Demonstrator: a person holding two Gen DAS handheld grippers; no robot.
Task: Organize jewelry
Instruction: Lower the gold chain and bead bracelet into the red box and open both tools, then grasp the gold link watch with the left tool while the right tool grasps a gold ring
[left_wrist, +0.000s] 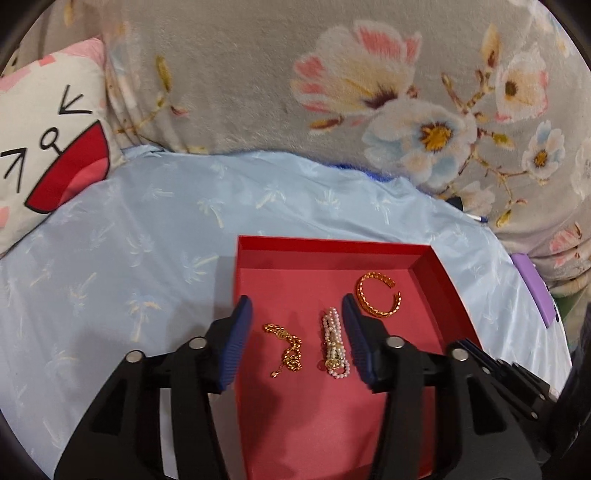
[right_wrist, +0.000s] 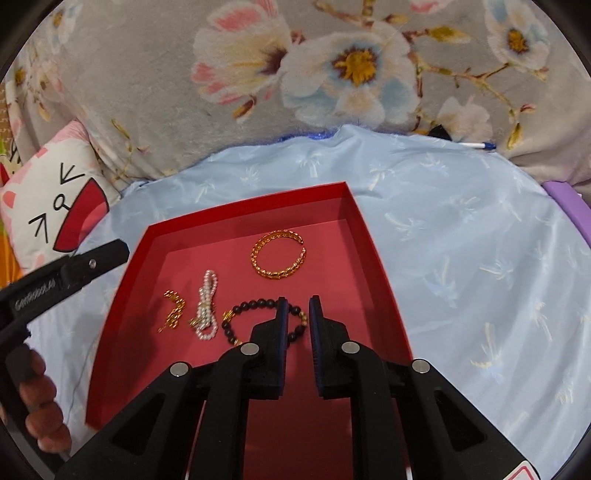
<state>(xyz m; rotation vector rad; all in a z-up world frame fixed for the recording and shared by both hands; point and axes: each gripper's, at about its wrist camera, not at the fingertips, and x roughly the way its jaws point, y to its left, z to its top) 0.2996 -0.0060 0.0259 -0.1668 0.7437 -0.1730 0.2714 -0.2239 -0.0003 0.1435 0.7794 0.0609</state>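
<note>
A red tray (left_wrist: 332, 245) (right_wrist: 243, 201) lies on a pale blue cloth. In it are a gold cuff bangle (left_wrist: 377, 298) (right_wrist: 277, 254), a pearl bracelet (left_wrist: 334, 341) (right_wrist: 206, 304) and a gold chain (left_wrist: 288, 349) (right_wrist: 173, 309). A black bead bracelet (right_wrist: 255, 305) lies in the tray in the right wrist view. My left gripper (left_wrist: 297, 312) is open above the chain and pearls, holding nothing. My right gripper (right_wrist: 298, 308) is narrowly open over the black bead bracelet, with one strand showing in the gap between its fingers.
A grey floral blanket (left_wrist: 295, 74) rises behind the cloth. A cartoon-face cushion (left_wrist: 48, 136) sits at the left. A purple object (left_wrist: 535, 291) lies at the right edge, and a pen (right_wrist: 476, 145) lies at the cloth's far edge.
</note>
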